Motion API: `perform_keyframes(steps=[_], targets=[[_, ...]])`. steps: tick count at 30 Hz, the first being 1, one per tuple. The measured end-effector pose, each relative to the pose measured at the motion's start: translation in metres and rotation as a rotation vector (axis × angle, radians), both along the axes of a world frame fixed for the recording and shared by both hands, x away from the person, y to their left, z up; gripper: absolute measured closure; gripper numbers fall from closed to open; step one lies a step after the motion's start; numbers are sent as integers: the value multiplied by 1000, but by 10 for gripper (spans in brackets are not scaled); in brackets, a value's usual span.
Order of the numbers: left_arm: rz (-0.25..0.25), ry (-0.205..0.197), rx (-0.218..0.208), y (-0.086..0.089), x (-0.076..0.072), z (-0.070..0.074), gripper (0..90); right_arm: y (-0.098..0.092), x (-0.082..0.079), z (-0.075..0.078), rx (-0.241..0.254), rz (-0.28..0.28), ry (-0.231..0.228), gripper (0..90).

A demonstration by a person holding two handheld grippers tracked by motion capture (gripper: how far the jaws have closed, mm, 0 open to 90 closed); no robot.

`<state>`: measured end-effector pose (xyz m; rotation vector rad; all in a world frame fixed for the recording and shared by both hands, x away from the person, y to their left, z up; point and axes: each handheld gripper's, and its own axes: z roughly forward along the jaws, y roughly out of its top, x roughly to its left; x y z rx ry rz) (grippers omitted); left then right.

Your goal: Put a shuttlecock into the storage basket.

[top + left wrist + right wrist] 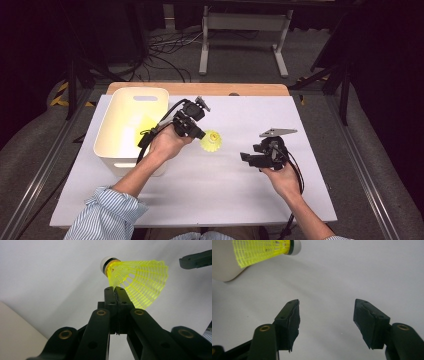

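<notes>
A yellow plastic mesh skirt and a smooth white cap with a dark band are being shown on the shuttlecock (140,280). Matt black plastic with brass-coloured rivets is being seen on the left gripper (115,288); rough, worn dark pads are being shown on the right gripper (326,315). The table (240,190) is being covered by a matt white sheet; the bin (112,145) is looking like smooth cream plastic.

Neon-yellow mesh shuttlecock (211,141), white cork cap with black band, pinched at skirt edge, held above white table just beside cream tub.
</notes>
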<state>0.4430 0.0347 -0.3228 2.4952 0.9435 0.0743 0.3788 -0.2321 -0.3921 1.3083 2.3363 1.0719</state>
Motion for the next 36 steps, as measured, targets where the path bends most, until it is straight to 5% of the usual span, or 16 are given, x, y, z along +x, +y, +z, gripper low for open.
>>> perform_keyframes(steps=[29,36], targets=[[-11,-22,-3,13,-8,20,898,-48,-32,-17,-19,-70,-121,212],[-13,-20,-3,16,-9,23,898,-57,-38,-22,10,-93,-140,191]])
